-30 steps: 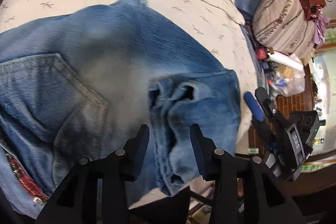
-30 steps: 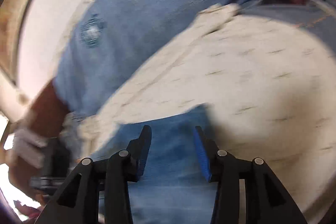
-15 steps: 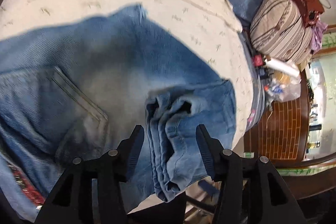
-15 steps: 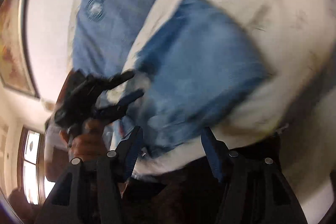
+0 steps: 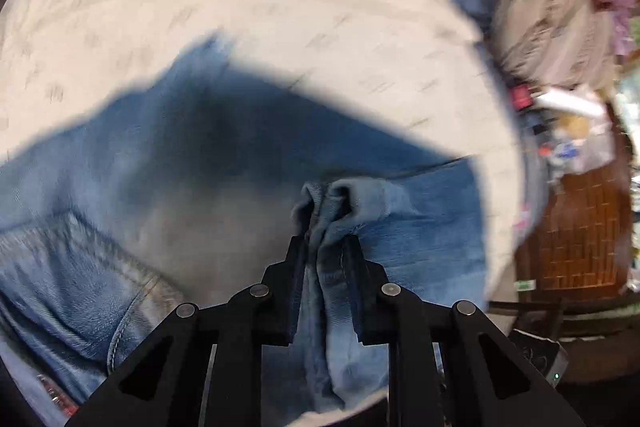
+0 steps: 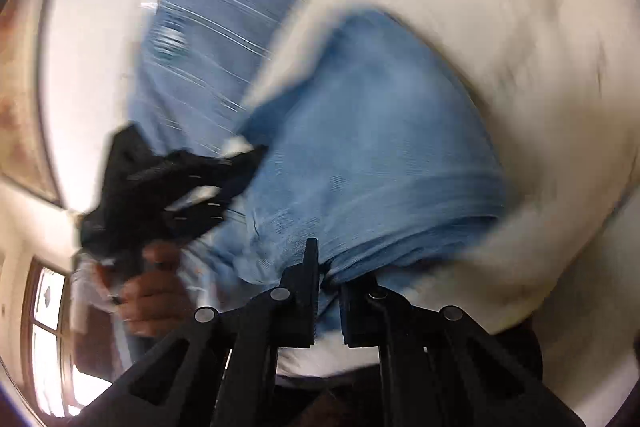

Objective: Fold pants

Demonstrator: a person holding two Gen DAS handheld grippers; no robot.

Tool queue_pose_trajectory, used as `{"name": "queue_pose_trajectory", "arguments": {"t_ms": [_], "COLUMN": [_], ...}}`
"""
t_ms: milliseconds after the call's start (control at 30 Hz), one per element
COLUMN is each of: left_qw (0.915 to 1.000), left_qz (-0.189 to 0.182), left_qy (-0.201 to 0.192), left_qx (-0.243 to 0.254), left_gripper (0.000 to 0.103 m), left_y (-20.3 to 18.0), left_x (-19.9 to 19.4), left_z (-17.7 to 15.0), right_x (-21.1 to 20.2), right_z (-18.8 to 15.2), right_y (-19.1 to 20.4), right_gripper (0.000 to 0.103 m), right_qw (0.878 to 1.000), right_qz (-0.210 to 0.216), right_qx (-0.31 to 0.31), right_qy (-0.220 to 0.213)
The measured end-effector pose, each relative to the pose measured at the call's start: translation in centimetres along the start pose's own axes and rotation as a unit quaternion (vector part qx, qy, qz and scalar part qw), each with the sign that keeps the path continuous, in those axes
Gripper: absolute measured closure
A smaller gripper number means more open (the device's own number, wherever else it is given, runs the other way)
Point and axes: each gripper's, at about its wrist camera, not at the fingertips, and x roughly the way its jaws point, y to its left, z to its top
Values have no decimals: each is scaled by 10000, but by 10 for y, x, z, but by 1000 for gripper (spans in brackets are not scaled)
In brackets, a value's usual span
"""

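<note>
Left wrist view: blue jeans [image 5: 192, 187] spread flat over a cream bedcover [image 5: 280, 11] on a bed, back pocket [image 5: 68, 267] at the lower left. Bunched hem folds of the jeans rising straight up between the two fingers of the left gripper [image 5: 326, 247], jaws closing, pads pressing the denim from both sides. Rest of the leg lying to the right of the gripper, reaching the bed's near edge. Striped bundle [image 5: 552, 11] with a dark red cloth on top at the far right, beyond the bed, above a brick-patterned surface [image 5: 580, 227] strewn with small clutter too blurred to name.

Right wrist view: much motion blur. Folded end of the jeans [image 6: 380, 155] directly ahead of the right gripper [image 6: 326, 267], lying on the cream bedcover [image 6: 500, 27]. Jaws drawn nearly together, clamped on the near edge of the denim, fabric gathering into creases at the tips. Left gripper [image 6: 240, 163] at the left side of the jeans, tips at the denim's edge, held by a hand [image 6: 148, 287] below it. Blue striped sheet [image 6: 216, 7] behind, window [image 6: 48, 327] at the lower left.
</note>
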Motion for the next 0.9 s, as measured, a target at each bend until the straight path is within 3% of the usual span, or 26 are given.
{"name": "queue_pose_trajectory", "arguments": {"t_ms": [33, 133, 233, 300, 400, 467, 567, 633, 667, 700, 733, 767, 833, 900], "left_qw": [9998, 9998, 9981, 9950, 9914, 9904, 9915, 9943, 9954, 9968, 9976, 9980, 9990, 9985], "left_qz": [-179, -171, -537, -915, -1087, -1041, -767, -396, -197, -64, -55, -73, -304, -479], "left_qy": [-120, -38, 115, 40, -264, -366, -412, -362, -334, -214, -167, -221, -36, 77], "left_qx": [-6, 84, 276, 388, 684, 835, 967, 920, 881, 770, 669, 591, 323, 267], "left_gripper": [81, 83, 84, 82, 71, 68, 68, 68, 70, 82, 94, 96, 96, 95], "left_y": [7, 11, 15, 8, -17, -30, -44, -40, -47, -44, -38, -38, -33, -31], "left_x": [-1, -9, -28, -46, -64, -65, -51, -31, -18, -3, 9, 9, 4, -5], "left_z": [-4, -11, -22, -24, -20, -17, -9, -4, -10, -9, -5, -3, 0, -4], "right_x": [6, 1, -22, -51, -78, -84, -75, -59, -48, -37, -32, -34, -43, -53], "right_z": [-3, -5, -10, -13, -2, 9, 16, 16, 14, 13, 14, 11, 10, 11], "right_y": [-10, -22, -11, 2, 26, 38, 37, 27, 24, 15, 2, -6, -10, -4], "right_gripper": [94, 86, 76, 76, 76, 76, 77, 78, 81, 87, 92, 98, 96, 88], "right_qw": [9998, 9980, 9994, 9995, 9942, 9879, 9834, 9826, 9817, 9811, 9815, 9814, 9840, 9833], "right_qz": [43, 380, 91, 143, 392, 179, -58, -405, -654, -905, -1031, -973, -860, -825], "right_qx": [152, 486, 143, -262, -674, -932, -1163, -1252, -1262, -1249, -1164, -1056, -949, -1023], "right_qy": [93, 127, 294, 31, -742, -1225, -1393, -1314, -1264, -1171, -1116, -1271, -1240, -1260]}}
